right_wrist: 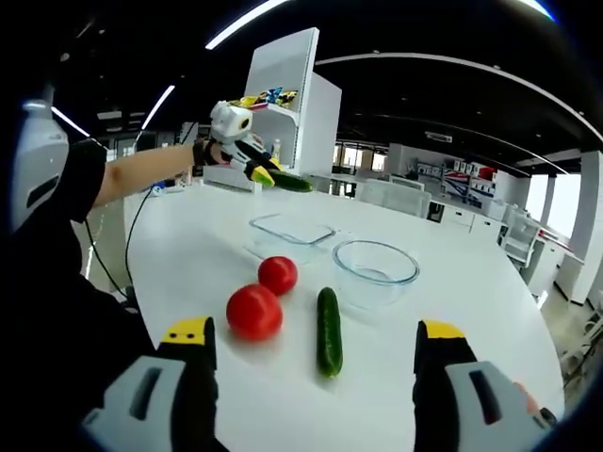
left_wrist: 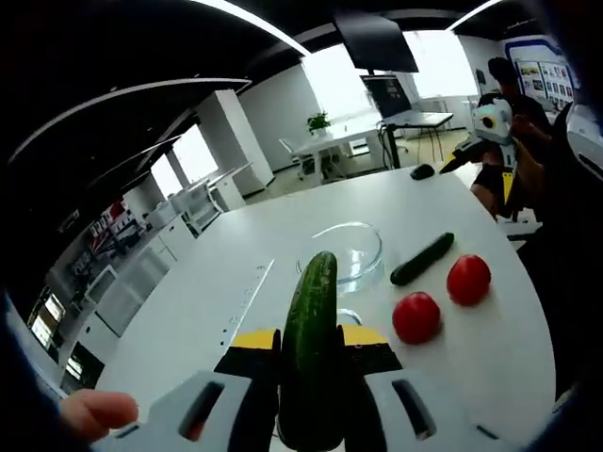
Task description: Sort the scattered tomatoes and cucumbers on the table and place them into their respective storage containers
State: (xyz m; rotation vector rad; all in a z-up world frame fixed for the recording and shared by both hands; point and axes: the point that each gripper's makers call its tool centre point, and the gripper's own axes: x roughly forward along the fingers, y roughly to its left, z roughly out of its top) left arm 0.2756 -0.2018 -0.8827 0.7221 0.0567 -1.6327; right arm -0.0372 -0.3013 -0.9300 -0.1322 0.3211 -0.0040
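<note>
My left gripper (left_wrist: 309,337) is shut on a long dark green cucumber (left_wrist: 317,287) that points away over the white table (left_wrist: 236,273). In the right gripper view that left gripper (right_wrist: 267,175) hangs in the air beyond a rectangular glass dish (right_wrist: 290,231), its cucumber (right_wrist: 291,183) sticking out to the right. My right gripper (right_wrist: 316,334) stands open and holds nothing, low over the near table edge. Just ahead of it lie a second cucumber (right_wrist: 328,331) and two red tomatoes (right_wrist: 254,311) (right_wrist: 278,274). A round glass bowl (right_wrist: 375,270) stands past them.
The left gripper view has the round bowl (left_wrist: 344,252), the loose cucumber (left_wrist: 422,259) and both tomatoes (left_wrist: 415,317) (left_wrist: 468,279) on the table, with the right gripper (left_wrist: 480,174) raised beyond them. A hand (left_wrist: 94,411) shows at the lower left. Desks and shelves stand behind.
</note>
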